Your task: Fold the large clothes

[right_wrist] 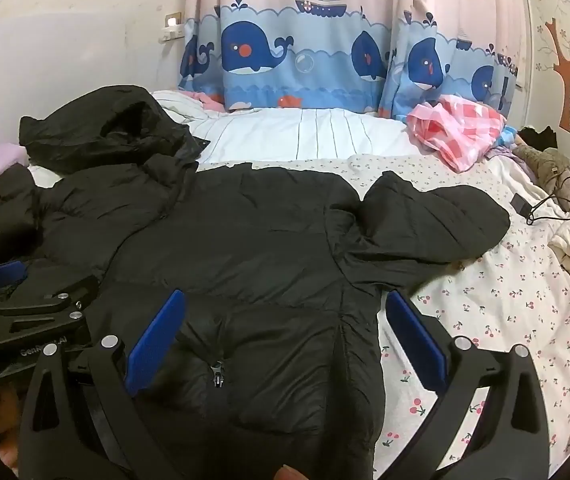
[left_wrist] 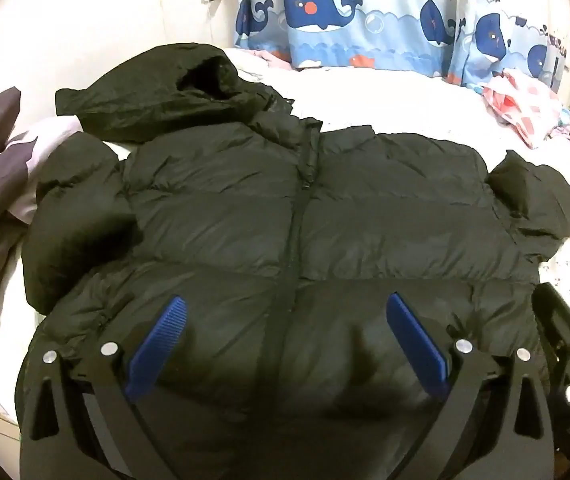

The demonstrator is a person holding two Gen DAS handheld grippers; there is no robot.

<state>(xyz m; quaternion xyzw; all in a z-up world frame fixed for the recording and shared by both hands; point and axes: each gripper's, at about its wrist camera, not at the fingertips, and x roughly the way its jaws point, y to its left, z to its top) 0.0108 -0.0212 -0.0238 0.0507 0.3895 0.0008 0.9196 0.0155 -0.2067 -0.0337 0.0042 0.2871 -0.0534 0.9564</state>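
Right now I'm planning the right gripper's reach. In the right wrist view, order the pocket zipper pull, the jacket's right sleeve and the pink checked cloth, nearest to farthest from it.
From the right gripper:
1. Pocket zipper pull, directly between the open fingers.
2. Jacket's right sleeve, ahead and to the right on the bed.
3. Pink checked cloth, far right, by the whale curtain.

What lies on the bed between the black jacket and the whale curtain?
In the right wrist view, only bare white striped bedding lies between the black jacket and the whale curtain. The pink checked cloth sits off to the right.
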